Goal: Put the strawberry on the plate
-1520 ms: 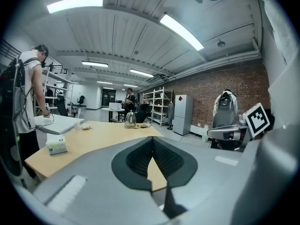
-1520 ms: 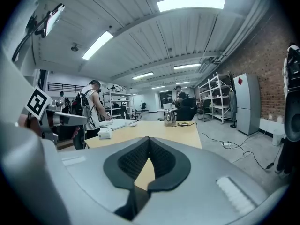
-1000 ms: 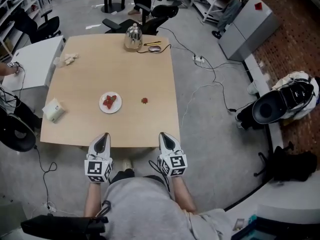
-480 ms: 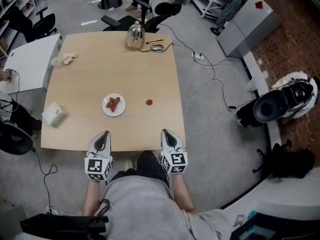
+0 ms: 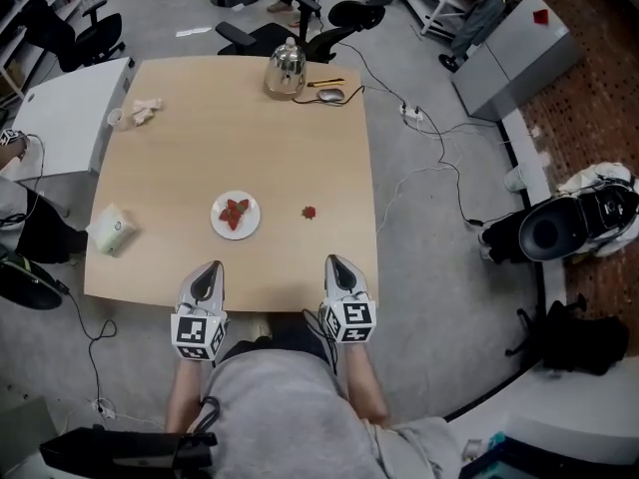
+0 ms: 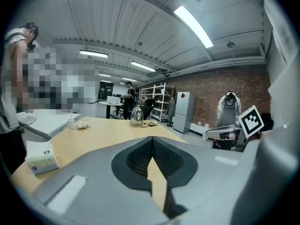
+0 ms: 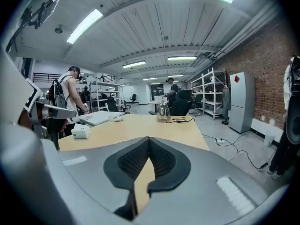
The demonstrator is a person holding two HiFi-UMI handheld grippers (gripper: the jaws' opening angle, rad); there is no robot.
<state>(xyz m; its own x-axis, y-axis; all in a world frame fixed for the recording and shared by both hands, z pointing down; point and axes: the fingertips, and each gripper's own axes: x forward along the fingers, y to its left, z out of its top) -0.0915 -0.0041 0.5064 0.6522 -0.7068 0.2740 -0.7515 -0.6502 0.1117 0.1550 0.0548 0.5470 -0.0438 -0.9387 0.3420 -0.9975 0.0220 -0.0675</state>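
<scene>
While the plate (image 5: pixel 219 224) holds strawberries (image 5: pixel 235 213), one strawberry (image 5: pixel 309 212) lies apart.

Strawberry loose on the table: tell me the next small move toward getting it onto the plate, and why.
Probably reach the right gripper forward toward the loose strawberry and open its jaws on the way. The berry lies on the table just right of the plate, which already holds berries. The right gripper is the nearer one, at the near table edge, with its jaws together and empty.
</scene>
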